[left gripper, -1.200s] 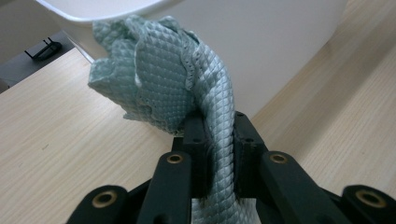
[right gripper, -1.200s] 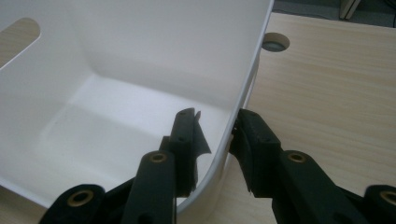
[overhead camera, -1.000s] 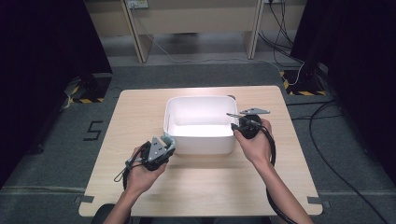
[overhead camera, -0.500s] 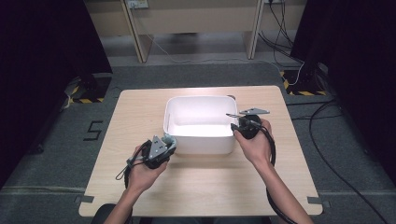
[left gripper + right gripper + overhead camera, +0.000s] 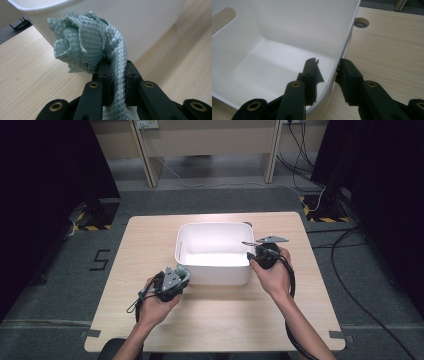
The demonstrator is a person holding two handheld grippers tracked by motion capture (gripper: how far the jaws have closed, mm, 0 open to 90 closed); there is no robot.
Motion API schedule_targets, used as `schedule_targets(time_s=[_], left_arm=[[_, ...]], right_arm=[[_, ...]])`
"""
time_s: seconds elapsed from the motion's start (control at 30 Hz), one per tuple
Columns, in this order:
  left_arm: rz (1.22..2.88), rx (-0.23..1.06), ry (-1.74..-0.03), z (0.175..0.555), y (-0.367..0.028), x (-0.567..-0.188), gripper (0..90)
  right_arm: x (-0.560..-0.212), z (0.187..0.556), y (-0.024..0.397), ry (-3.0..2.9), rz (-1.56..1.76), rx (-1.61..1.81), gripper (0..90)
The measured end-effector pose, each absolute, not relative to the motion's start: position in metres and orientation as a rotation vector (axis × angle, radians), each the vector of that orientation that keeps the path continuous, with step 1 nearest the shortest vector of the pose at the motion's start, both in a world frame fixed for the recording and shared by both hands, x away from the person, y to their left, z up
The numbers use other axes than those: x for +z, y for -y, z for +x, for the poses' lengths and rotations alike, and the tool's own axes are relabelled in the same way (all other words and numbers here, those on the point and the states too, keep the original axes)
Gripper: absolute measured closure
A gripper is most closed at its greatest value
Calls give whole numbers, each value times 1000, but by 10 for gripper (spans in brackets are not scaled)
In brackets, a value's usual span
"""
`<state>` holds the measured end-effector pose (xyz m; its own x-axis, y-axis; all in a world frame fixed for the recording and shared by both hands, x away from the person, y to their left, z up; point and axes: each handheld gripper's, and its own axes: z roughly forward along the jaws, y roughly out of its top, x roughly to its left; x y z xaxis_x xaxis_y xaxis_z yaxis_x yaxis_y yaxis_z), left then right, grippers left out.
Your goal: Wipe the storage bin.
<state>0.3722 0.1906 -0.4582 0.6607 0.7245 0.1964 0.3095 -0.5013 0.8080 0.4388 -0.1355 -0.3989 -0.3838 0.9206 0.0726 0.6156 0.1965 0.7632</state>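
Left gripper (image 5: 183, 272): near left of the table, held in the person's left hand (image 5: 156, 301); its jaws are clenched on a pale green quilted cloth (image 5: 87, 47), which bunches above the jaw tips.
Cloth: pinched between the jaws, its crumpled end just beside the near outer wall of the white tub, above the tabletop; whether it touches the wall cannot be told.
Right gripper (image 5: 251, 254): right of centre, held in the person's right hand (image 5: 274, 276); its jaws straddle the tub's right rim, one inside and one outside, with the wall between them. Whether the pads press on the wall cannot be told.
White tub (image 5: 188, 240): middle of the table, upright, interior bare.
Table (image 5: 145, 240): light wood, with a round cable port (image 5: 361, 22) beyond the tub's right side.
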Motion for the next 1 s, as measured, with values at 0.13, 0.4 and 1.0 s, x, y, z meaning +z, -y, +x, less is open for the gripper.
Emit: schedule_targets(time_s=[0.13, 0.4, 1.0], left_arm=[[2110, 663, -810, 373, -190, -462, 787], [2126, 653, -813, 374, -189, -466, 787], [2157, 631, -835, 377, -186, -479, 787]], right_arm=[[-399, 439, 135, -2076, 1435, 1028, 685], [-399, 439, 136, -2077, 1433, 1029, 684], [-399, 438, 135, -2077, 1429, 1029, 684]])
